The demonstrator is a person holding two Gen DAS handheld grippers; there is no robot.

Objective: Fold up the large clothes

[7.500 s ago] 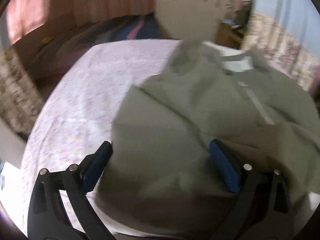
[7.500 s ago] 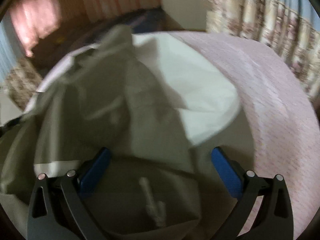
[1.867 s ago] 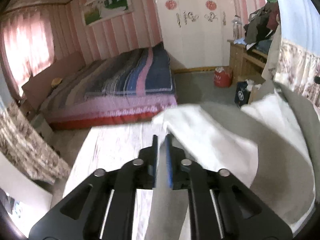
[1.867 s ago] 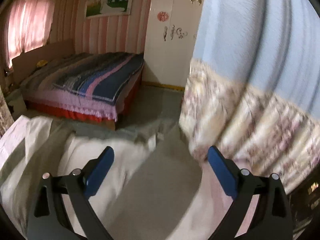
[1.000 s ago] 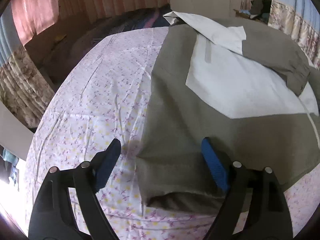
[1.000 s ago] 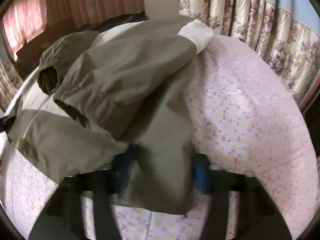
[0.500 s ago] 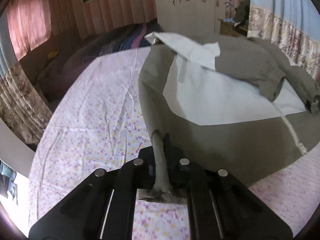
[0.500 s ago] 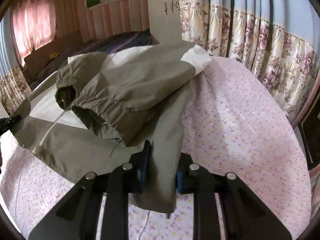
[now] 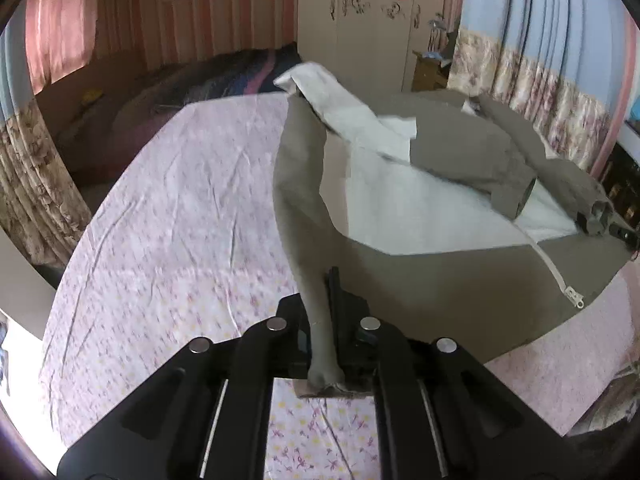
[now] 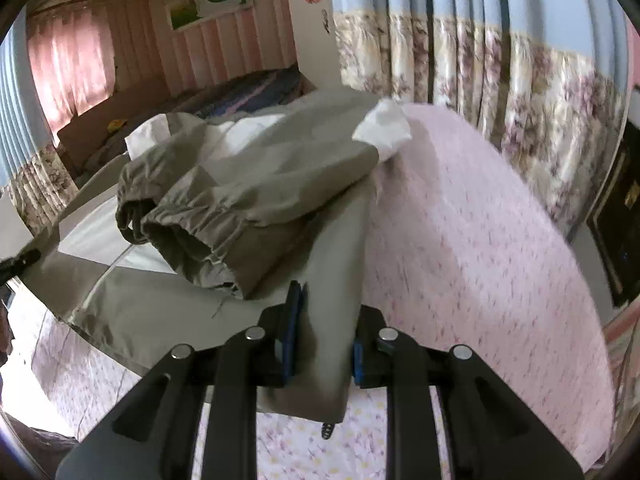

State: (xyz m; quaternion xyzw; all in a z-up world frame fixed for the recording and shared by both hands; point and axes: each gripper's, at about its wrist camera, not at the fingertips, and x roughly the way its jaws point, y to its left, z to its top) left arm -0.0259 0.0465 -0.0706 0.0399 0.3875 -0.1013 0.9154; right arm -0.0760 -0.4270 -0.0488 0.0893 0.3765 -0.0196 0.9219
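An olive and white jacket (image 9: 440,208) lies on a bed with a pink floral sheet (image 9: 172,208), both sleeves folded over its front. My left gripper (image 9: 322,344) is shut on the jacket's near left hem corner and holds it raised. My right gripper (image 10: 324,340) is shut on the near right hem corner of the jacket (image 10: 256,184), also lifted off the sheet. A white zipper (image 9: 556,268) runs down the front. The elastic sleeve cuffs (image 10: 188,236) rest on top.
Floral curtains (image 10: 500,88) hang along the right side of the bed. A second bed with a striped blanket (image 9: 224,76) and a white wardrobe (image 9: 360,20) stand beyond. A dark cabinet (image 10: 620,208) is at the right.
Both grippers closed on the jacket's near hem corners about half a second ago and have since lifted them a little higher off the sheet.
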